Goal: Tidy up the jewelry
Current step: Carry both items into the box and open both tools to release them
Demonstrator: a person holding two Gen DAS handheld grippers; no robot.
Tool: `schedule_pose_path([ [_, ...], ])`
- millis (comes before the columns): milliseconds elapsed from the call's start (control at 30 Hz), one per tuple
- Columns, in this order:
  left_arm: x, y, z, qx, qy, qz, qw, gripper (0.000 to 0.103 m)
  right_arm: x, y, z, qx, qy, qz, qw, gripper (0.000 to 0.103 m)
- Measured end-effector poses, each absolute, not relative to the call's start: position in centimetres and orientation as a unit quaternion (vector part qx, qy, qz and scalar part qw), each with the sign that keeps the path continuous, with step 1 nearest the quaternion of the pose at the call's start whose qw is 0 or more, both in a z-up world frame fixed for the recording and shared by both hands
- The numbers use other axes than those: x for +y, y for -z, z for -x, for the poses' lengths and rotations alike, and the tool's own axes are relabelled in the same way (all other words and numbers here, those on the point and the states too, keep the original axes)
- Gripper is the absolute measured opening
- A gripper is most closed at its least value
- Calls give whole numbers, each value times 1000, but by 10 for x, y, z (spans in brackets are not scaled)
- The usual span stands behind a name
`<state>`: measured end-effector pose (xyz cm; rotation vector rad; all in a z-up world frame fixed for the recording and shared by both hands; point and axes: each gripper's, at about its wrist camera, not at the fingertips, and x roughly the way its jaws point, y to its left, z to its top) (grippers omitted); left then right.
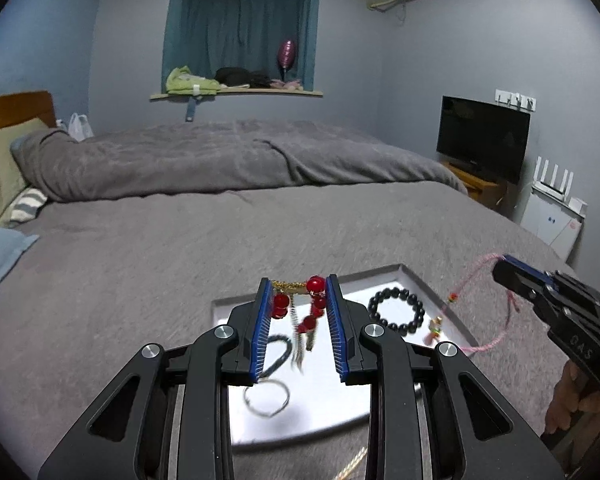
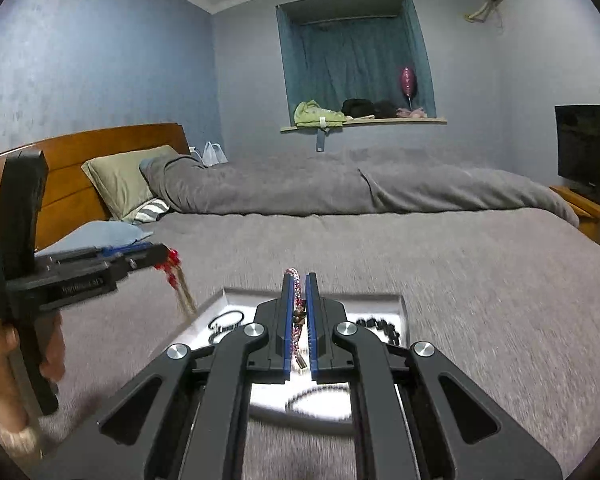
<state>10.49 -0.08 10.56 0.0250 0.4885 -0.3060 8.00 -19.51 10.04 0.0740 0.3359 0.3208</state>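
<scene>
A shiny tray [image 1: 416,280] lies on the grey bed, also in the right wrist view [image 2: 400,304]. My left gripper [image 1: 298,286] is shut on a red bead piece with gold chain and tassel [image 1: 314,300], held above the tray; it also shows in the right wrist view [image 2: 172,268]. My right gripper [image 2: 299,280] is shut on a pink braided cord bracelet [image 2: 296,304], whose loop hangs over the tray's right edge in the left wrist view [image 1: 496,320]. In the tray lie a black bead bracelet [image 1: 396,310], a dark cord loop [image 1: 280,350] and a silver ring [image 1: 266,398].
The grey bedspread [image 1: 180,260] surrounds the tray. A folded grey duvet [image 1: 220,156] and pillows [image 1: 0,168] lie at the back. A TV [image 1: 482,138] and a white router [image 1: 552,180] stand at the right.
</scene>
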Motion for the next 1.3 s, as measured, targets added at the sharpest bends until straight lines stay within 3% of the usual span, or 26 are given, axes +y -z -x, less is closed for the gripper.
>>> schedule_pose_path([
  [700,-29,-27,-188,343,180,-23,922,28,-162,-50,-213,270,-146,6,952,6],
  [1300,-35,13,-202,401,168,-63,898,28,-160,-16,-230,334,-104,28,936,6],
])
